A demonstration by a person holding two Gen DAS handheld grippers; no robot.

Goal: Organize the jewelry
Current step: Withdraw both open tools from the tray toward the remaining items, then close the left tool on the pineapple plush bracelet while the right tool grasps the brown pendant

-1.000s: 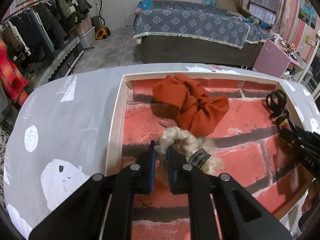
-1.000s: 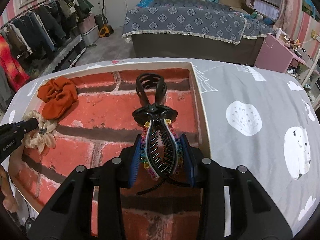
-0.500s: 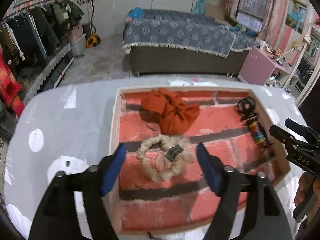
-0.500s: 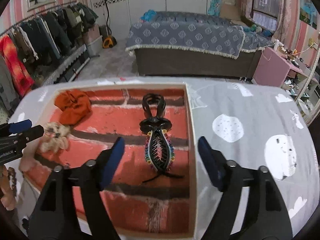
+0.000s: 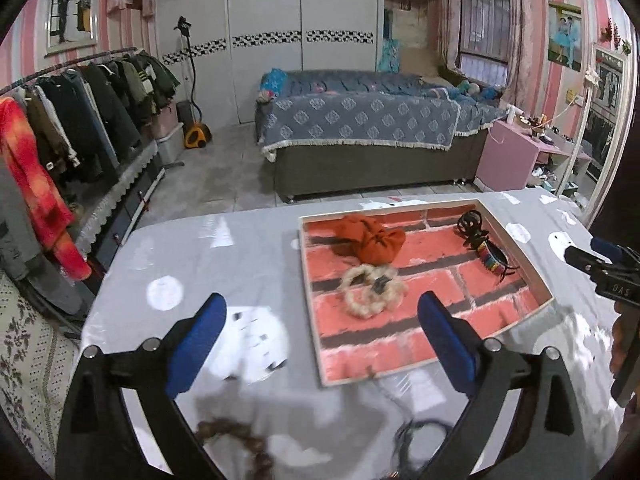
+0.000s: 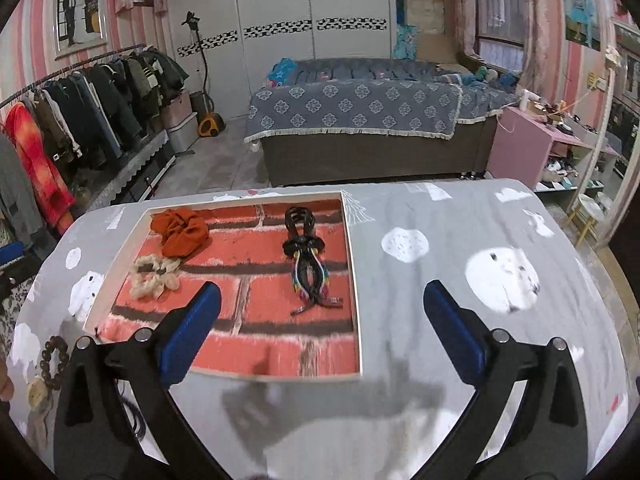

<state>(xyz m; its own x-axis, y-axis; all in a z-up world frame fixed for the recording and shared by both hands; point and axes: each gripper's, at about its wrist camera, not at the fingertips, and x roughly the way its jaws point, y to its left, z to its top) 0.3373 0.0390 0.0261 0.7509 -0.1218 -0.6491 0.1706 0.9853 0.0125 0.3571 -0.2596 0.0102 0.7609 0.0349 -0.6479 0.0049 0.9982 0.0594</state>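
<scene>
A shallow tray (image 5: 310,300) (image 6: 356,280) with a red brick-pattern floor lies on the grey table. In it lie an orange scrunchie (image 5: 370,238) (image 6: 182,230), a cream scrunchie (image 5: 372,292) (image 6: 154,276) and a black hair claw with rainbow beads (image 5: 486,248) (image 6: 308,264). My left gripper (image 5: 320,332) hangs above the tray's near left corner, its jaws opening wide with nothing between them. My right gripper (image 6: 320,332) is raised over the tray's near right edge, its jaws also opening and empty.
A brown bead bracelet (image 6: 52,356) and a thin black band (image 6: 134,416) lie on the table in front of the tray; a brown braided piece (image 5: 240,440) lies near the front edge. A clothes rack (image 5: 60,140) stands left, a bed (image 5: 360,132) behind.
The left gripper let go of the cream scrunchie and the right let go of the hair claw. Both opened wide, rose and pulled back from the tray.
</scene>
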